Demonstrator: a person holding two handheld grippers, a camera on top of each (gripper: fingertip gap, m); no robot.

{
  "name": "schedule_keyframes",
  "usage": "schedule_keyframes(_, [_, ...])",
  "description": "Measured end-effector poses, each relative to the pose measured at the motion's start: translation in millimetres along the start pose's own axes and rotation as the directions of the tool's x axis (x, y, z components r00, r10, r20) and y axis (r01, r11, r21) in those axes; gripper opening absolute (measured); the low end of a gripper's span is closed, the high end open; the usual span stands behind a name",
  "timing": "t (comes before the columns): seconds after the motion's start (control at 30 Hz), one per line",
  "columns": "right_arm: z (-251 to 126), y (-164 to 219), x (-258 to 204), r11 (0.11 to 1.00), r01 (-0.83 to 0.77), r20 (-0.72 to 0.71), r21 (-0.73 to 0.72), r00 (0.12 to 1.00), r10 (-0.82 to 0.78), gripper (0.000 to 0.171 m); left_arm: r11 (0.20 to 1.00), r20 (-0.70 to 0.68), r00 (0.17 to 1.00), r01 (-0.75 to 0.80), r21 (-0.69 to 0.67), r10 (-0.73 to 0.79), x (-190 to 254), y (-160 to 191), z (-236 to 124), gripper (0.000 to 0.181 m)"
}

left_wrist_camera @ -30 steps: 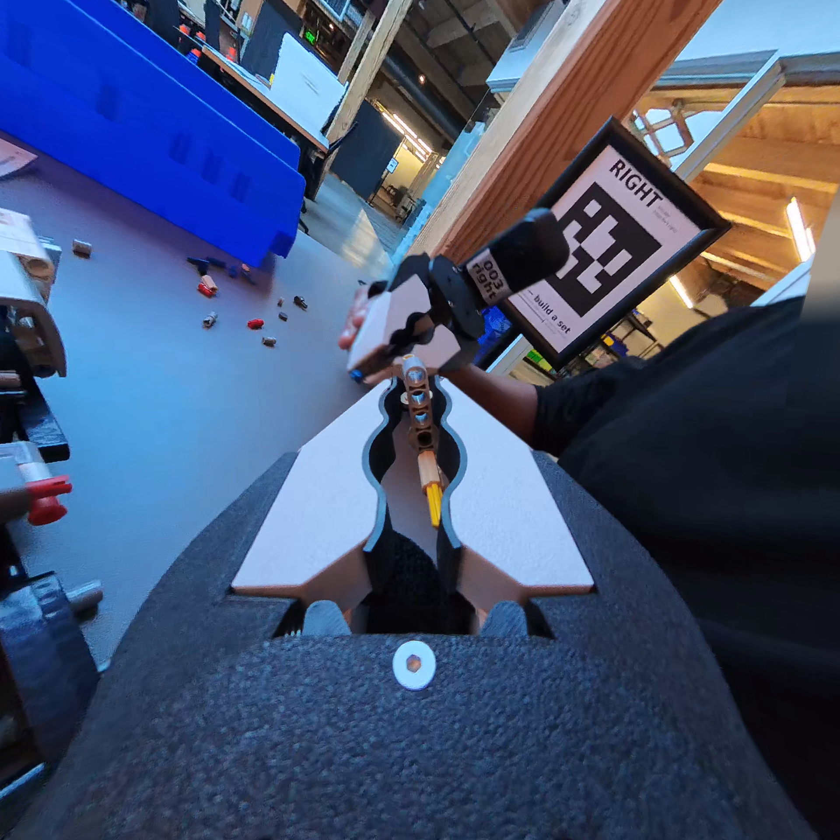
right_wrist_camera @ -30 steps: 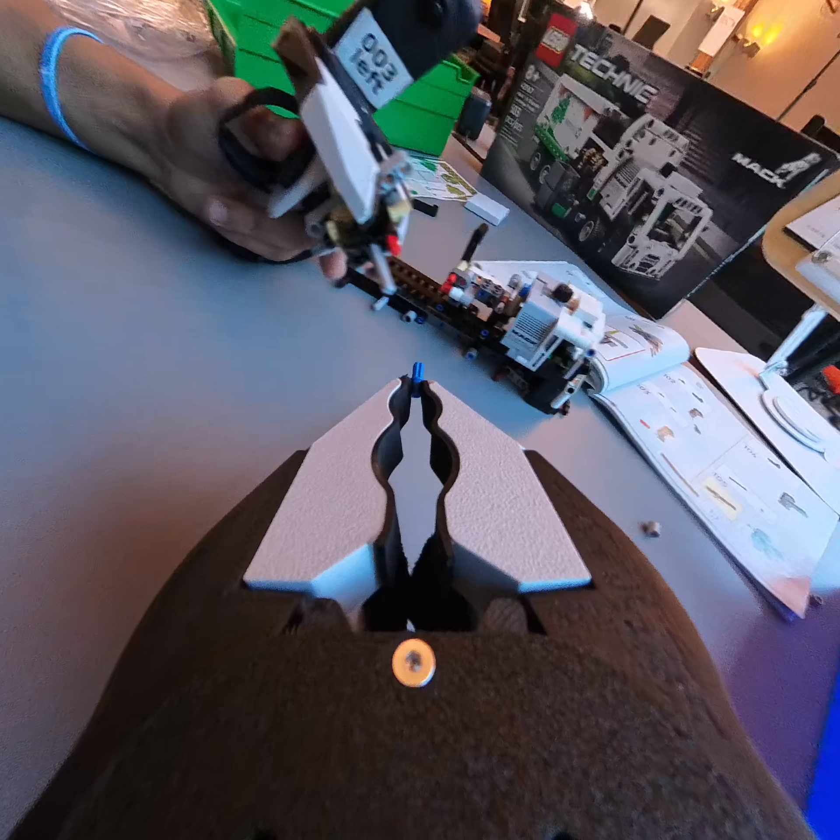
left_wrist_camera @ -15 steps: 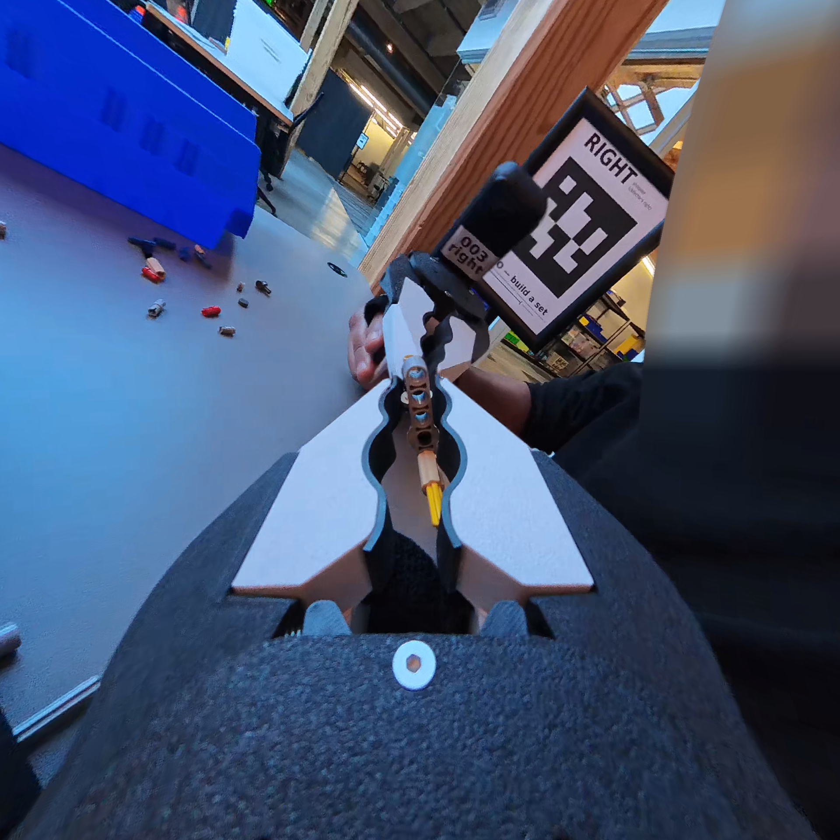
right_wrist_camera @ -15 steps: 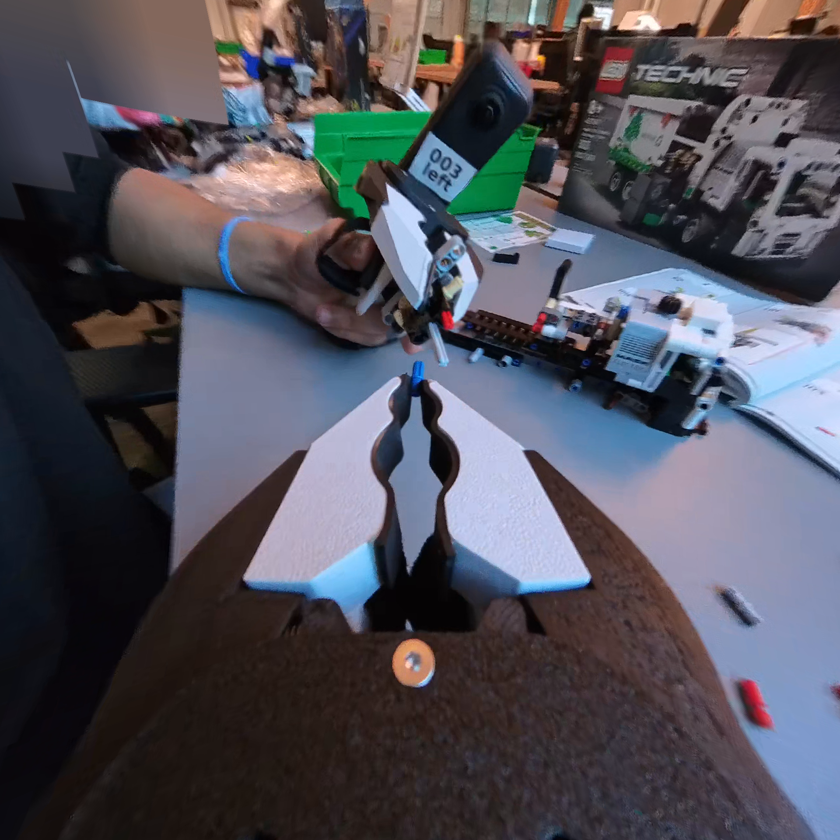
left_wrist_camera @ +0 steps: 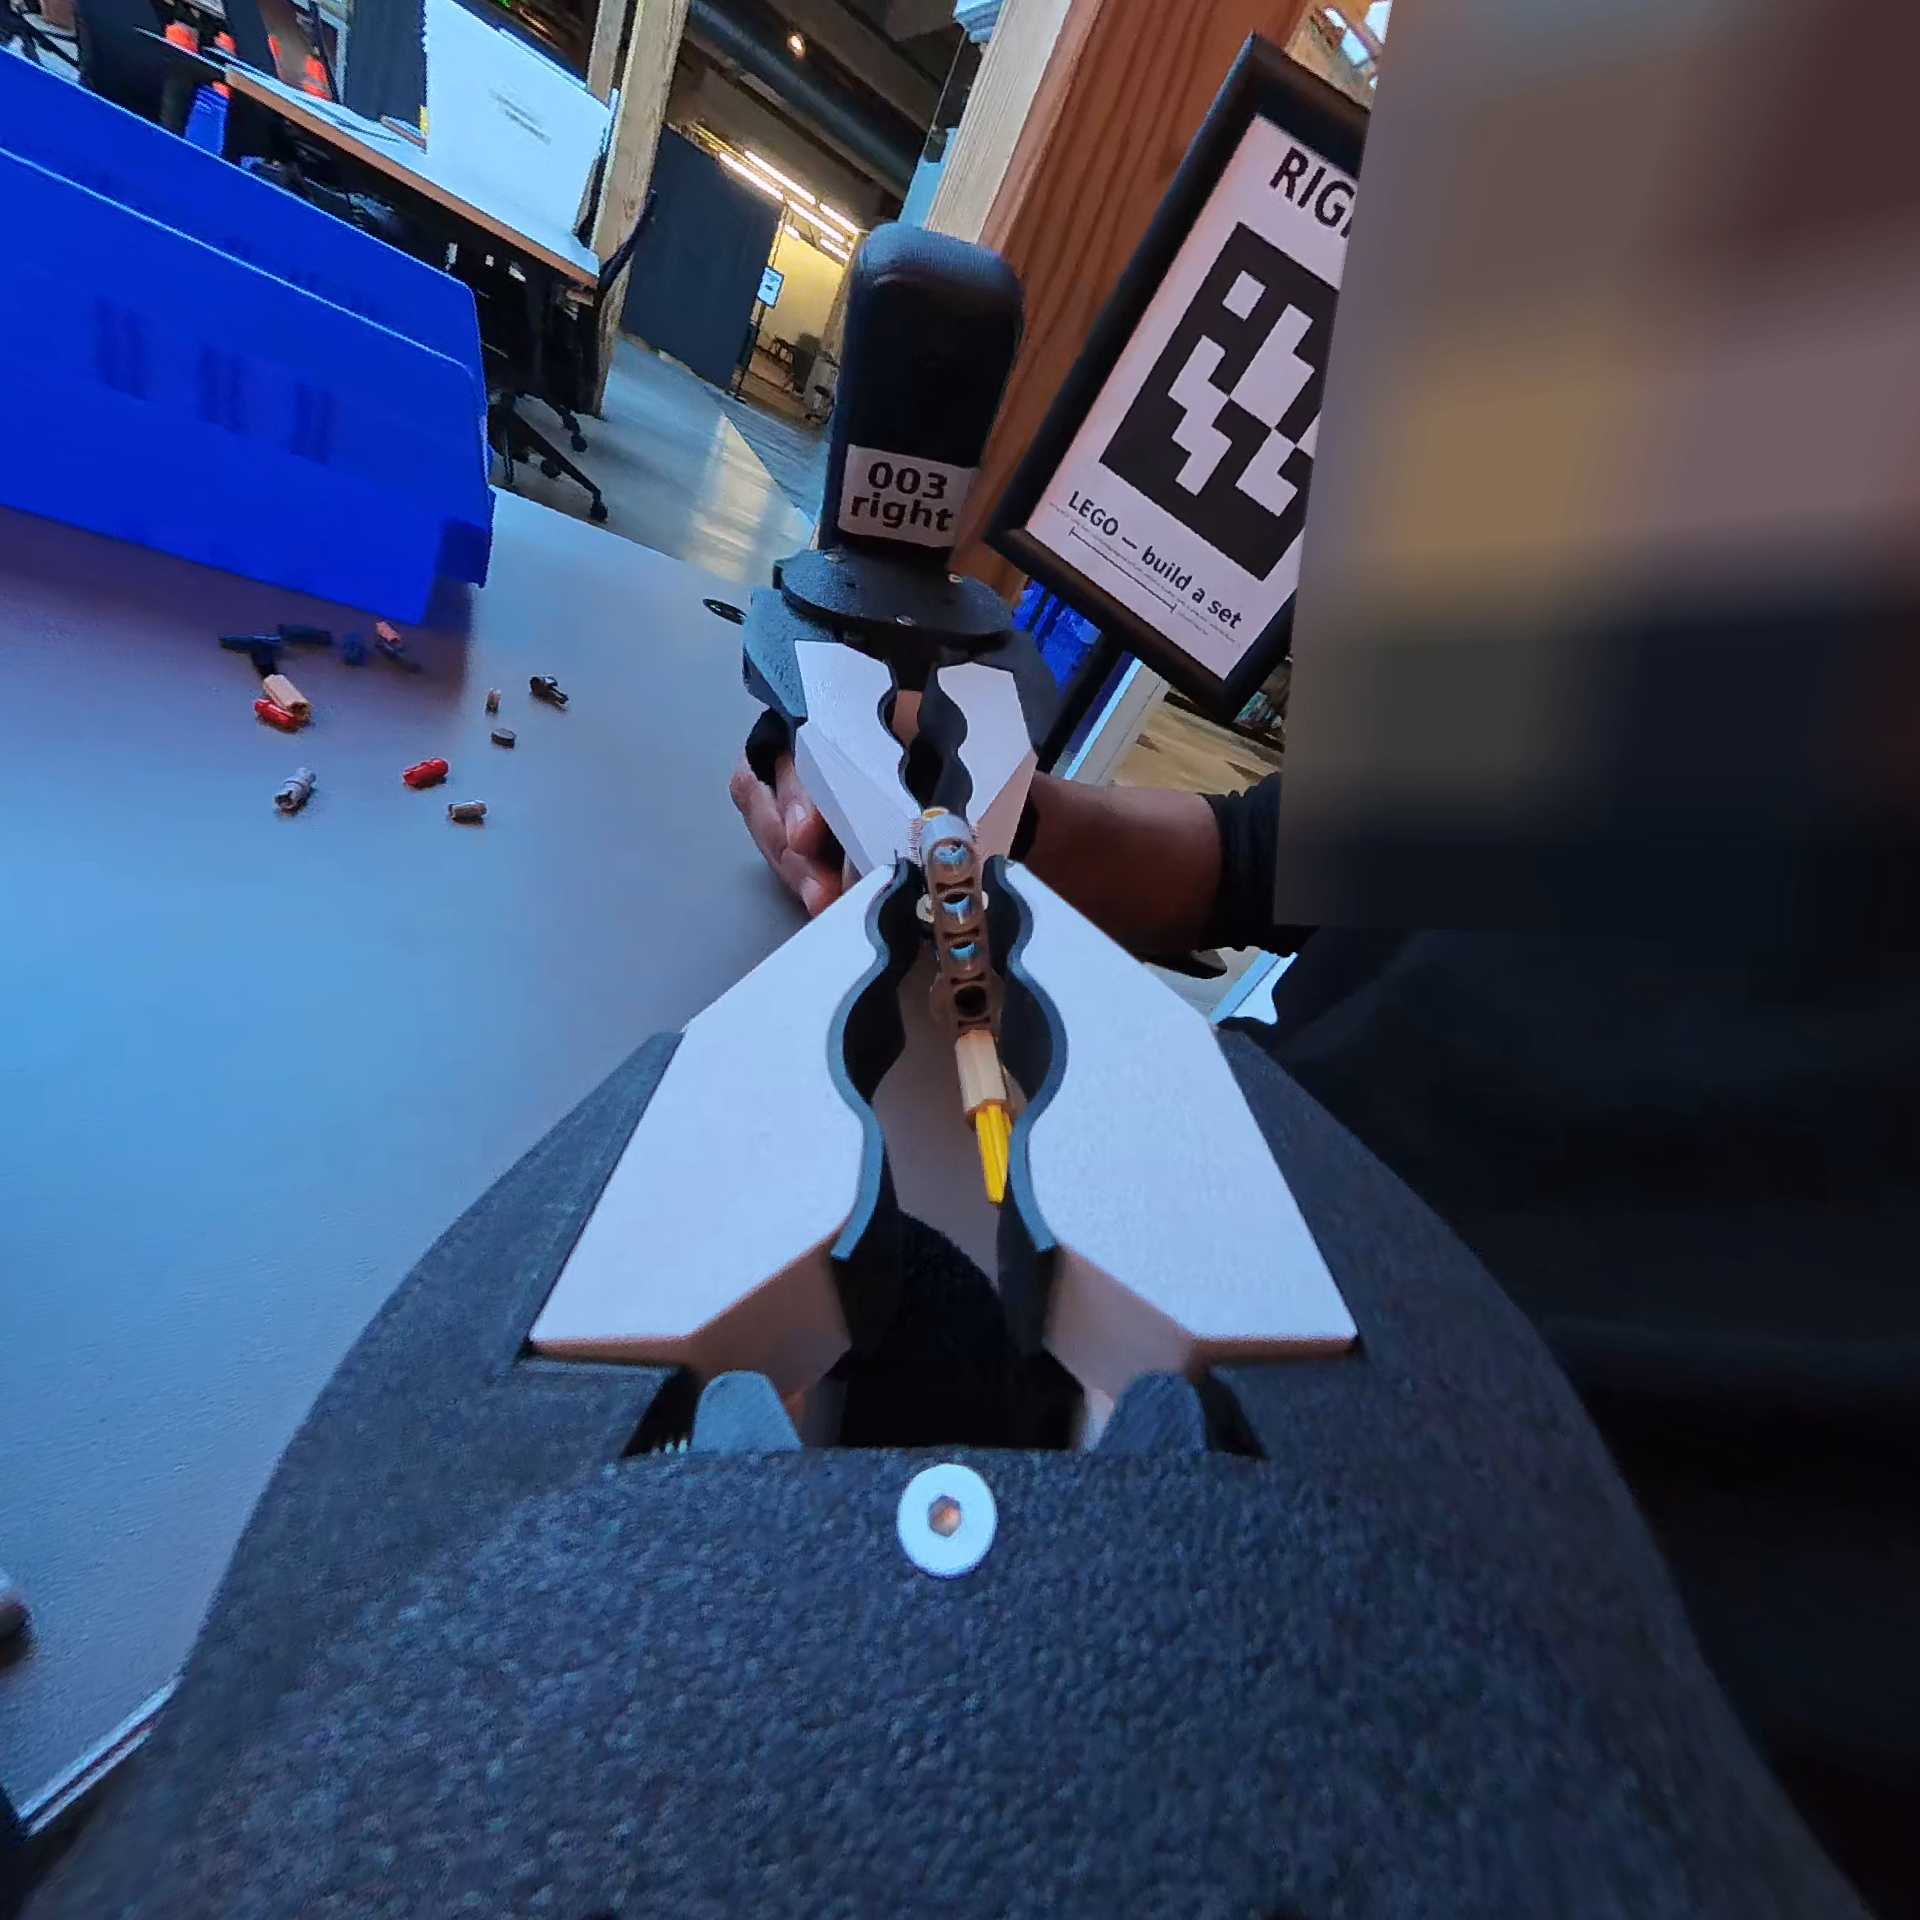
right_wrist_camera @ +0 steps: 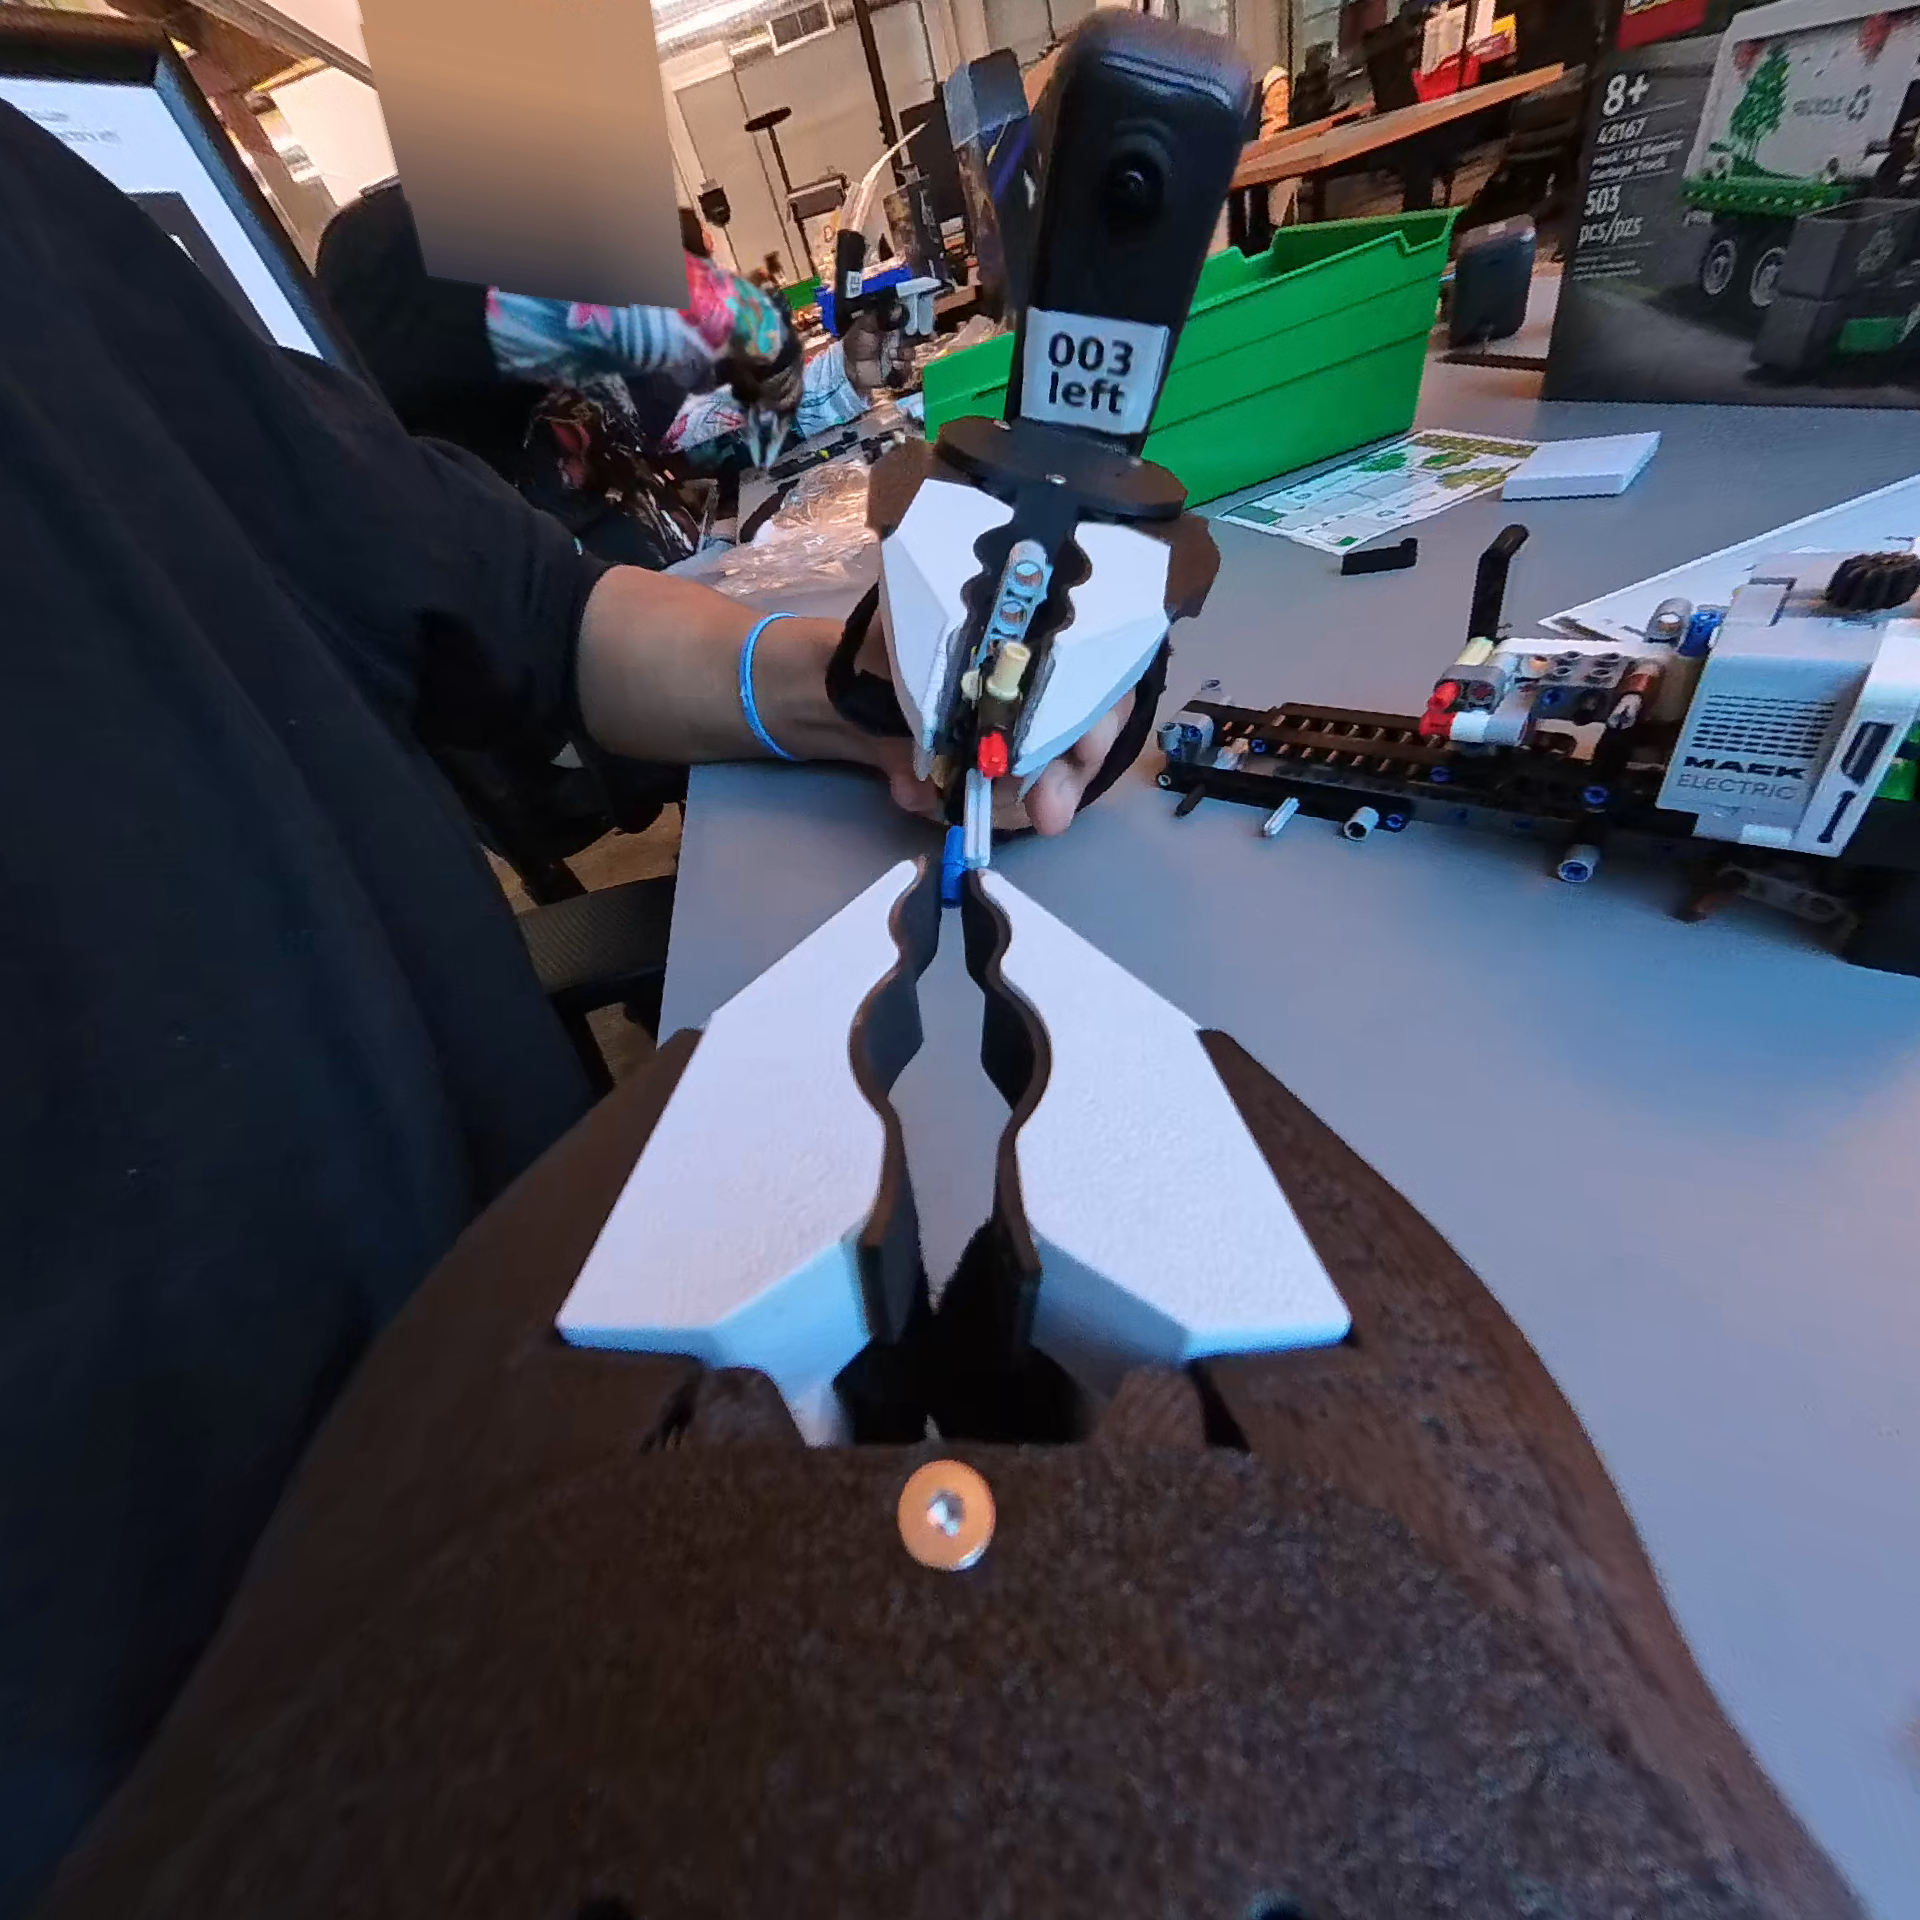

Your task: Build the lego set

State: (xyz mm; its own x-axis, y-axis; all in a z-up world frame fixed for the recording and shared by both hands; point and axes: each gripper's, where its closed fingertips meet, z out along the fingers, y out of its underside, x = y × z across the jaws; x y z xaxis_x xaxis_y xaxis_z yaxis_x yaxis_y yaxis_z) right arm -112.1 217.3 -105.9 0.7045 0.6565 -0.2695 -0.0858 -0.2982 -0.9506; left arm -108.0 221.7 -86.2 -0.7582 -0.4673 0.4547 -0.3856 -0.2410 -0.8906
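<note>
Gripping a small lego sub-assembly (left_wrist_camera: 964, 956), the left gripper (left_wrist_camera: 948, 883) has its fingers closed on it: a tan beam with a row of round holes lies lengthwise between them, a light tan bush and a yellow axle at the end nearer the camera, a grey piece poking past the fingertips. Facing it tip to tip, the right gripper (right_wrist_camera: 948, 883) pinches a short blue pin (right_wrist_camera: 950, 879) at its very fingertips, almost fully closed. Beyond the right gripper's fingers the pin meets the sub-assembly's white end. Farther right of them, the partly built truck (right_wrist_camera: 1621, 727) stands on the grey table (right_wrist_camera: 1455, 1091).
</note>
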Motion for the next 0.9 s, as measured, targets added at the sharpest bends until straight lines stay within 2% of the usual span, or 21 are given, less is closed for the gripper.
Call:
schedule_keyframes(0.3, [1.5, 2.5, -5.2, 0.999, -0.037, 0.049, -0.017, 0.998, 0.038, 0.003, 0.998, -0.019, 0.999, -0.039, -0.039, 0.038, 4.5, 4.6, 0.3, 0.009])
schedule_keyframes(0.53, [-1.4, 0.2, -9.1, 0.984, -0.177, 0.13, 0.005, 0.976, 0.175, 0.003, 0.992, -0.03, 0.992, -0.123, -0.007, 0.123, 10.9, 0.3, 0.2, 0.009])
schedule_keyframes(0.73, [-1.7, -3.0, -14.9, 0.988, -0.153, 0.159, 0.024, 0.976, 0.147, 0.003, 0.99, -0.039, 0.989, -0.142, -0.01, 0.142, 13.6, 1.2, 1.9, 0.009])
schedule_keyframes(0.83, [-4.6, -6.1, -7.6, 0.996, -0.068, 0.064, 0.055, 0.996, 0.065, 0.003, 0.996, -0.018, 0.996, -0.093, 0.001, 0.093, 7.1, -1.0, 0.9, 0.009])
schedule_keyframes(0.9, [-7.7, -2.9, 4.4, 0.993, 0.12, -0.102, 0.007, 0.988, -0.118, 0.003, 1.0, 0.009, 1.0, -0.003, 0.019, 0.003, -2.1, -2.9, -0.9, 0.009])
